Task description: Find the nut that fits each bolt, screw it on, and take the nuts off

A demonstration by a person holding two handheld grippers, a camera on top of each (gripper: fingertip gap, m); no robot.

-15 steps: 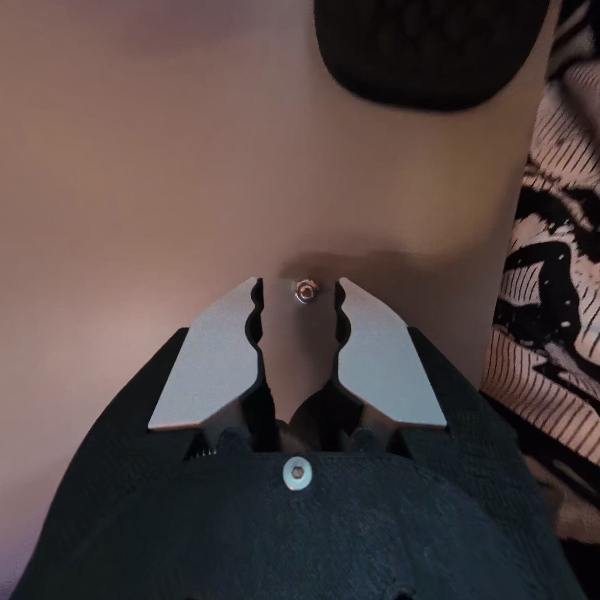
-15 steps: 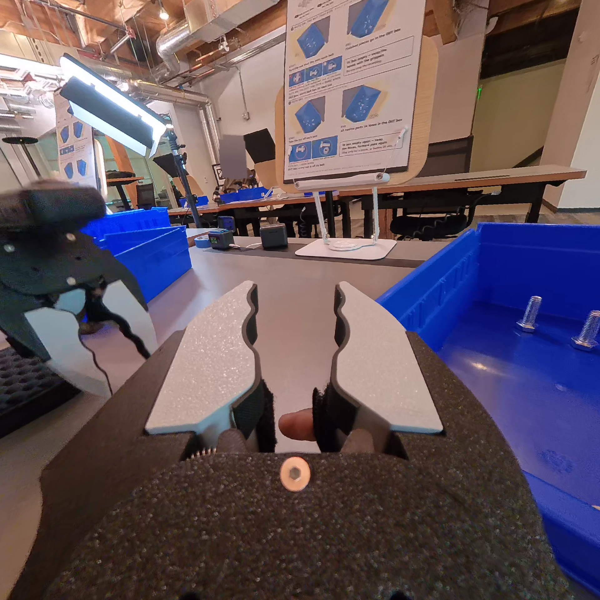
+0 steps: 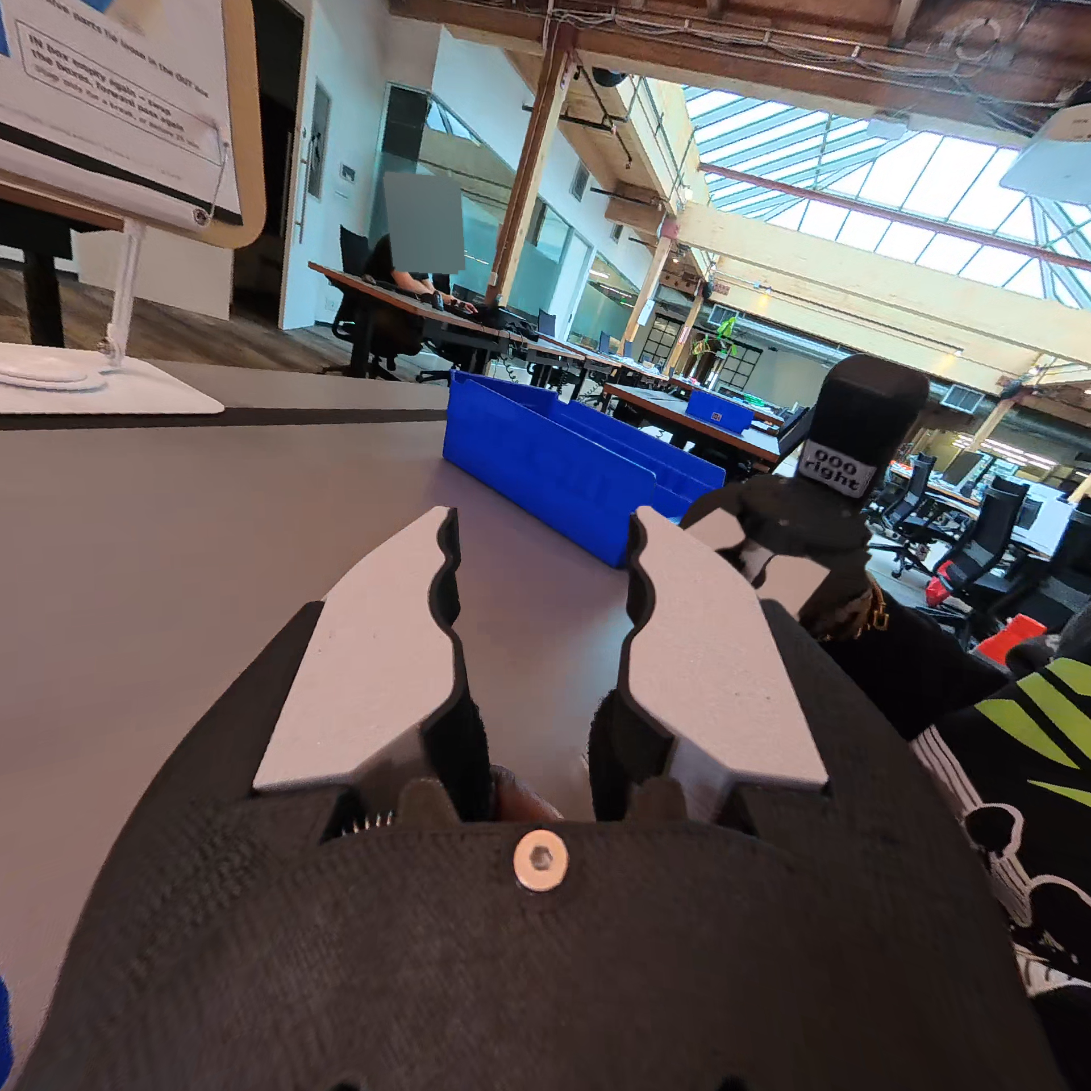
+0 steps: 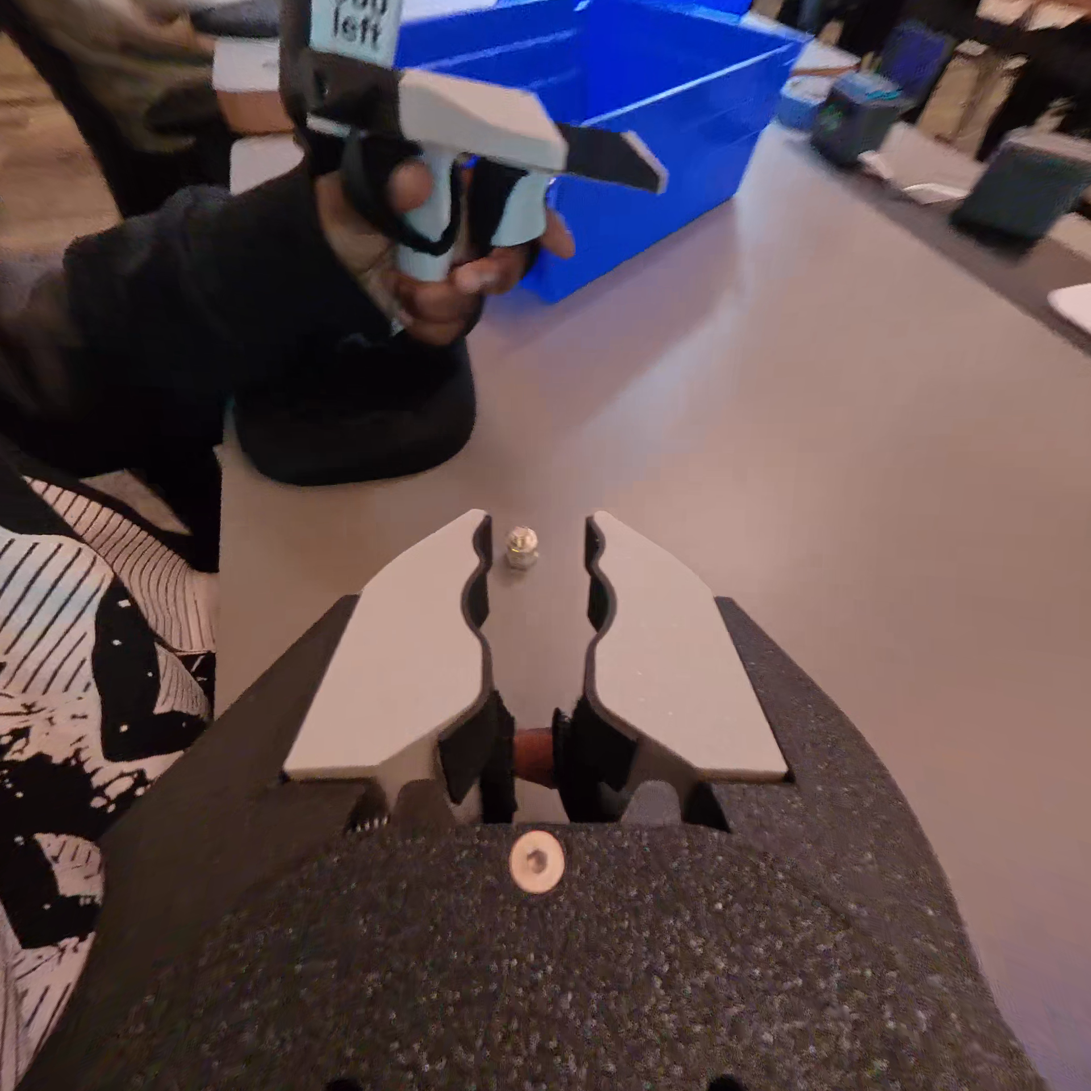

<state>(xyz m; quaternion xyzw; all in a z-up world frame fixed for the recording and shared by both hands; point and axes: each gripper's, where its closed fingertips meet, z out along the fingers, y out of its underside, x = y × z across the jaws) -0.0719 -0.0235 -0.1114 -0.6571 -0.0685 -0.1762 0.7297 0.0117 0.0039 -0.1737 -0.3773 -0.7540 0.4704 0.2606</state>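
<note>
- The right gripper (image 4: 537,546) points down at the grey table (image 4: 826,472), its jaws parted, with a small silver bolt (image 4: 522,548) standing between the fingertips
- The bolt stands upright on the table with a nut on it, nearer the left finger (image 4: 413,637) than the right one; there is table showing on both sides of it, so neither pad presses on it and nothing is gripped
- The left gripper (image 3: 540,549) is held level above the table, jaws wide apart with nothing between them, only bare table behind
- In the right wrist view the left gripper (image 4: 608,156) shows from the side, raised off the table in a hand (image 4: 425,260) with a black sleeve, in front of a blue bin (image 4: 679,118)
- In the left wrist view another blue bin (image 3: 549,472) stands on the table just past the fingertips, and the right gripper (image 3: 755,549) shows at the right, tilted downward
- A white sign stand (image 3: 118,378) rests on the far left of the table
</note>
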